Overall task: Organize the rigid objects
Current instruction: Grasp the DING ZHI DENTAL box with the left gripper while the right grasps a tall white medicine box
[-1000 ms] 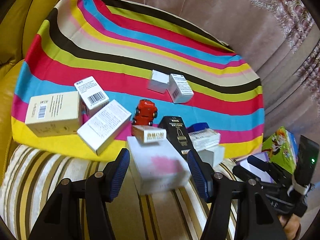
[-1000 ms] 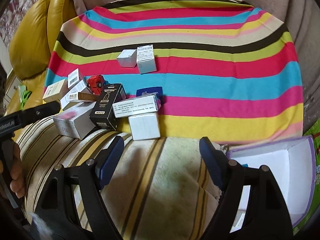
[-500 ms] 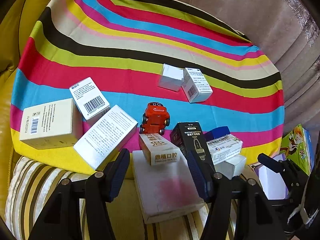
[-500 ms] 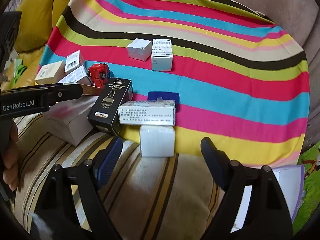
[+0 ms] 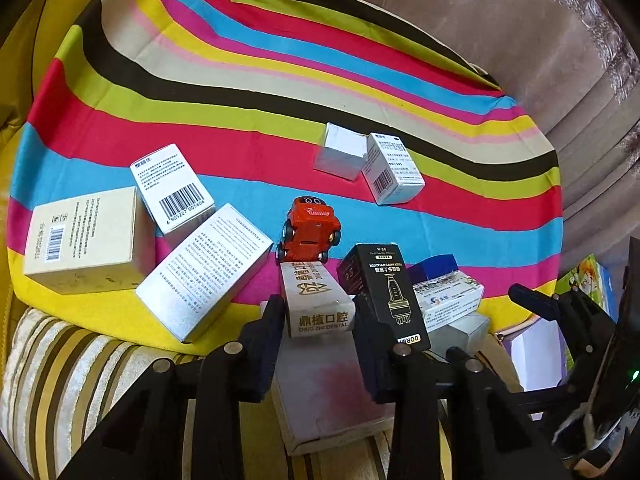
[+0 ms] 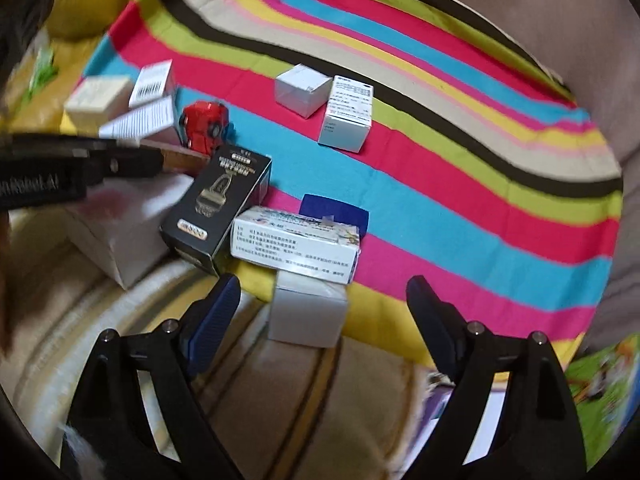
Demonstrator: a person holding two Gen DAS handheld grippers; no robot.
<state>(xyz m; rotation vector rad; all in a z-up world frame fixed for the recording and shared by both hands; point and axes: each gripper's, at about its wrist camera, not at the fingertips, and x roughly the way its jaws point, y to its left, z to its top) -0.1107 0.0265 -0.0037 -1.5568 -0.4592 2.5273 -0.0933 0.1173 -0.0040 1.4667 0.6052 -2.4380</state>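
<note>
Small boxes and a red toy car (image 5: 310, 232) lie scattered on a striped cloth (image 5: 280, 80). My left gripper (image 5: 318, 320) is closing its jaws, and both pads touch the sides of a tan dental box (image 5: 316, 300). That box rests on a white box with a pink patch (image 5: 320, 392). A black box (image 5: 384, 292) leans just right of it. My right gripper (image 6: 322, 308) has its jaws opening. A small white box (image 6: 308, 312) sits between its fingertips, untouched. On top of it lies a printed white carton (image 6: 296, 244).
Several white and cream boxes (image 5: 88, 240) lie at the left of the cloth, and two white boxes (image 5: 368, 164) sit mid-cloth. An open purple-rimmed box (image 5: 536, 352) and a green picture box (image 5: 588, 280) stand at the right. A striped cushion (image 5: 80, 380) is in front.
The left jaws have narrowed from wide apart onto the tan dental box. The right gripper has rolled and come closer to the small white box, its jaws a little wider.
</note>
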